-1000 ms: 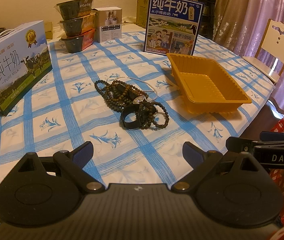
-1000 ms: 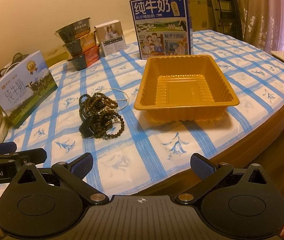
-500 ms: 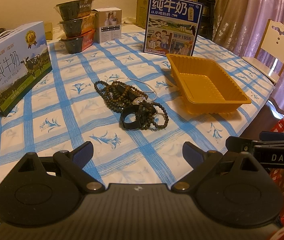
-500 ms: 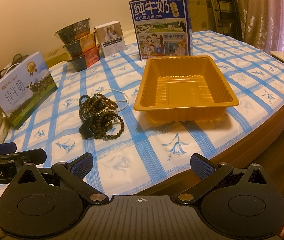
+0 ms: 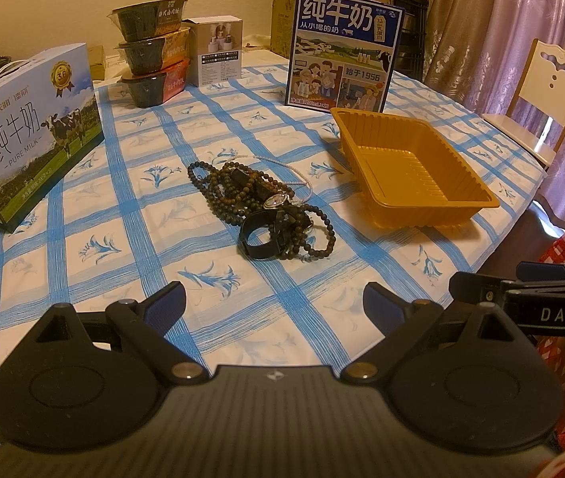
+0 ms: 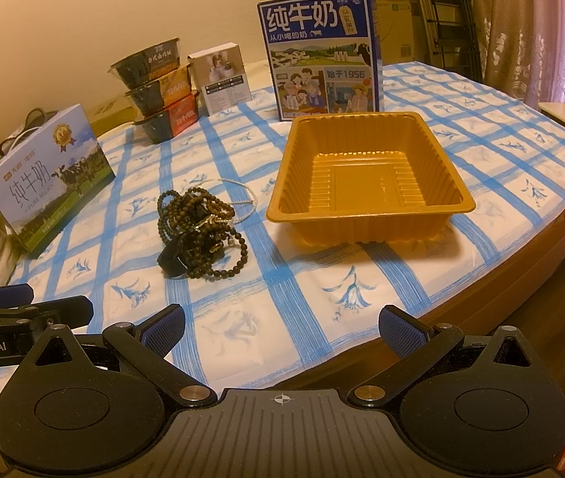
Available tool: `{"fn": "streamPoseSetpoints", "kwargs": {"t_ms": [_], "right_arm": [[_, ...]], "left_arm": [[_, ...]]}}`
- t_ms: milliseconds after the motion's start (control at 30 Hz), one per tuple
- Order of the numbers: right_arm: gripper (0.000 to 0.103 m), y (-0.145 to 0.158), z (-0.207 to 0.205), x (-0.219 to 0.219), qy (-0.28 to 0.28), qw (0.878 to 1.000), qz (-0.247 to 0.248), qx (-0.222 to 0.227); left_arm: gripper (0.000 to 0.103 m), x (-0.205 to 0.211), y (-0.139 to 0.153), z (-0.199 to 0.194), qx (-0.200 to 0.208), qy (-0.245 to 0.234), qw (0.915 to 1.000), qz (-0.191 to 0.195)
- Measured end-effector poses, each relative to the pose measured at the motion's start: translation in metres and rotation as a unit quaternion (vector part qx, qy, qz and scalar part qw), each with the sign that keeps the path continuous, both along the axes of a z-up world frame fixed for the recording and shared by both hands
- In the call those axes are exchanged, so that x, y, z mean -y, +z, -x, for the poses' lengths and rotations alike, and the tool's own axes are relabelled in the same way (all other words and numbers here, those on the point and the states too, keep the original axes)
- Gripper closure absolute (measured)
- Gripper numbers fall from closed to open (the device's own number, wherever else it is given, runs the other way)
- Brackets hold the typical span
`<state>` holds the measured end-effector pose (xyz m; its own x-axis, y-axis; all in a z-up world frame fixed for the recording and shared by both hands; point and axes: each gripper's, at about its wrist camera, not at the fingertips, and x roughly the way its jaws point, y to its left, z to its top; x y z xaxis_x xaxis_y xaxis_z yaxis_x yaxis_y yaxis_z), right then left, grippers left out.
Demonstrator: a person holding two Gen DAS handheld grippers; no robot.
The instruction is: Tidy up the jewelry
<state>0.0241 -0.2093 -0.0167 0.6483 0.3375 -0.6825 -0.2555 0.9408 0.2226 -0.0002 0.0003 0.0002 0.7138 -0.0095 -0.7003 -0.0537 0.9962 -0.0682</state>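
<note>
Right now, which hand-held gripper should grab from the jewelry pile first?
Probably left. The left hand-held gripper is open and faces the jewelry pile almost straight ahead. The right hand-held gripper, also open, sees the pile off to its left and sits nearer the orange tray.

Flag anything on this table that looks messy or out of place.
The jewelry pile is the mess: bead bracelets, a watch and a thin pale chain tangled together on the tablecloth, while the orange tray beside it sits empty.
</note>
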Motion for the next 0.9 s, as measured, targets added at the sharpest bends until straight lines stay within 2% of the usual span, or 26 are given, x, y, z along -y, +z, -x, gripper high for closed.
{"fn": "streamPoseSetpoints", "kwargs": {"t_ms": [900], "right_arm": [[0.0,0.0011,-0.0017,-0.0029,-0.001,1.0,-0.002,0.001]], "left_arm": [[0.008,-0.0001,0.0001,0.0001,0.001,0.0,1.0,0.0]]}}
